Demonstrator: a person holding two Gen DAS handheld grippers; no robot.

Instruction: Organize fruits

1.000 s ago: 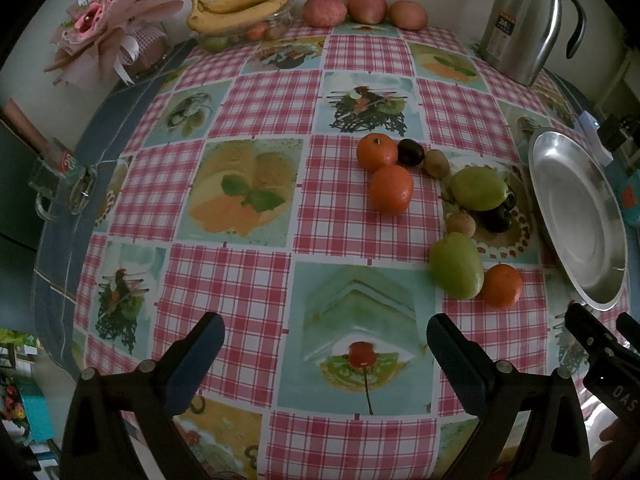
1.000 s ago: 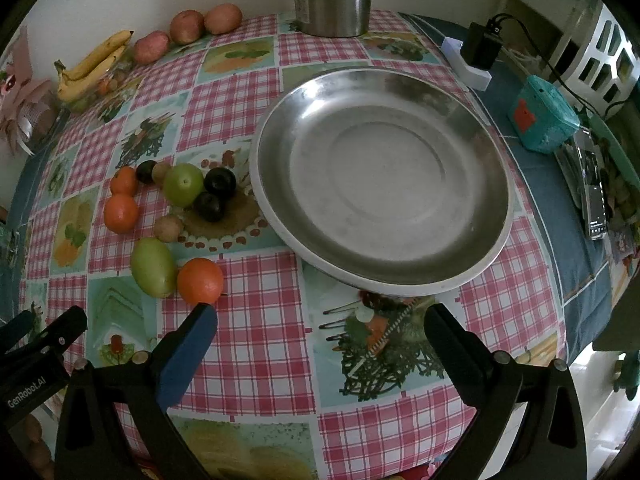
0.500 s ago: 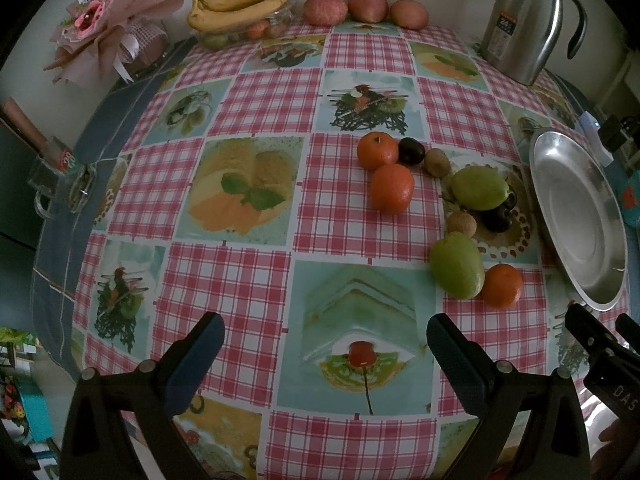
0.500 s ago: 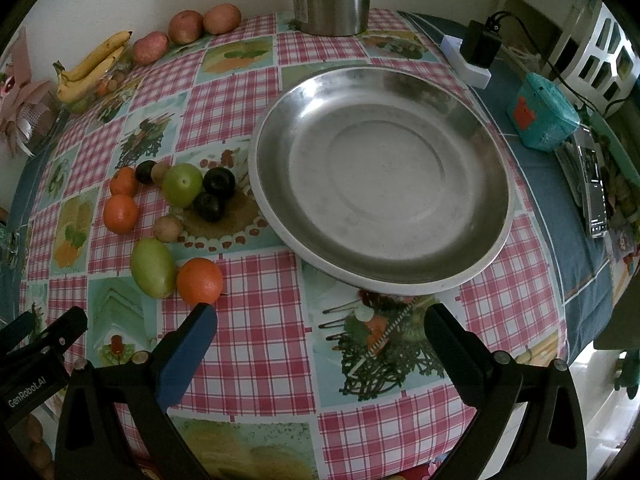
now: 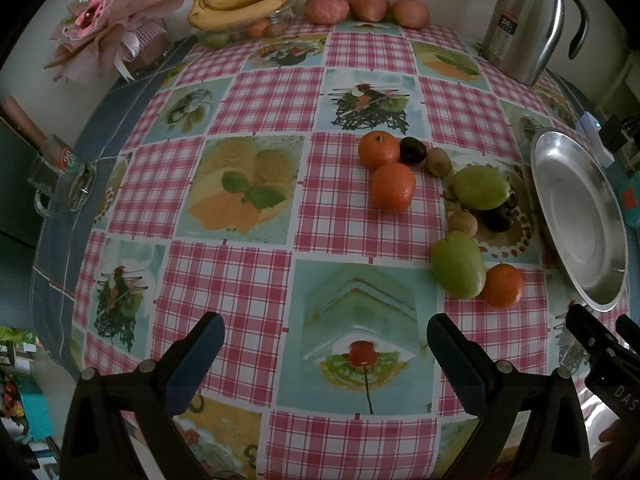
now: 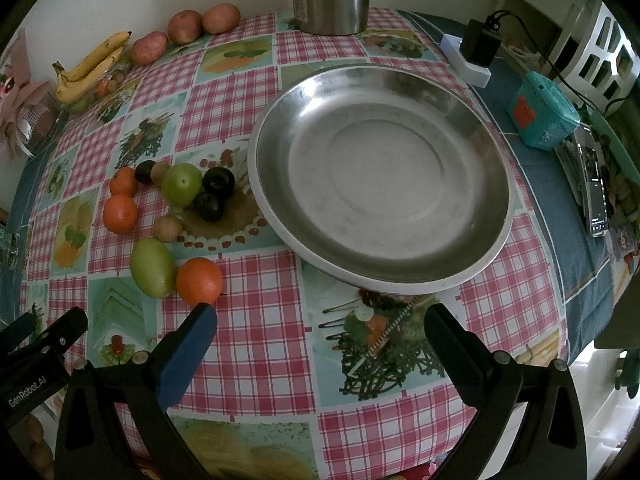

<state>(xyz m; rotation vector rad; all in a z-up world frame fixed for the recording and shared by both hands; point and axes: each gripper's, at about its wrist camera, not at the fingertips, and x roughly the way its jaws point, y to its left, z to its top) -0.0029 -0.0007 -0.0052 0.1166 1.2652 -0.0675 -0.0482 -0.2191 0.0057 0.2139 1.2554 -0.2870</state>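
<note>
Left tongs (image 5: 322, 340) and right tongs (image 6: 320, 328) held low above counter (image 5: 256, 272), both spread wide, nothing gripped. Fruit cluster (image 6: 176, 208) beside steel plate (image 6: 380, 280); near green mango (image 6: 153, 262) laid lengthwise toward wall.

Loose fruits (image 6: 168, 216) beside empty steel plate (image 6: 472, 264)

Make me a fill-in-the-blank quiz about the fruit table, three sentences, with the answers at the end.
1. The metal plate holds ____ fruit.
2. The number of oranges beside the plate is ____; the nearest orange touches a green fruit.
3. The left claw and right claw are both ____.

Missing words: no; three; open
</note>
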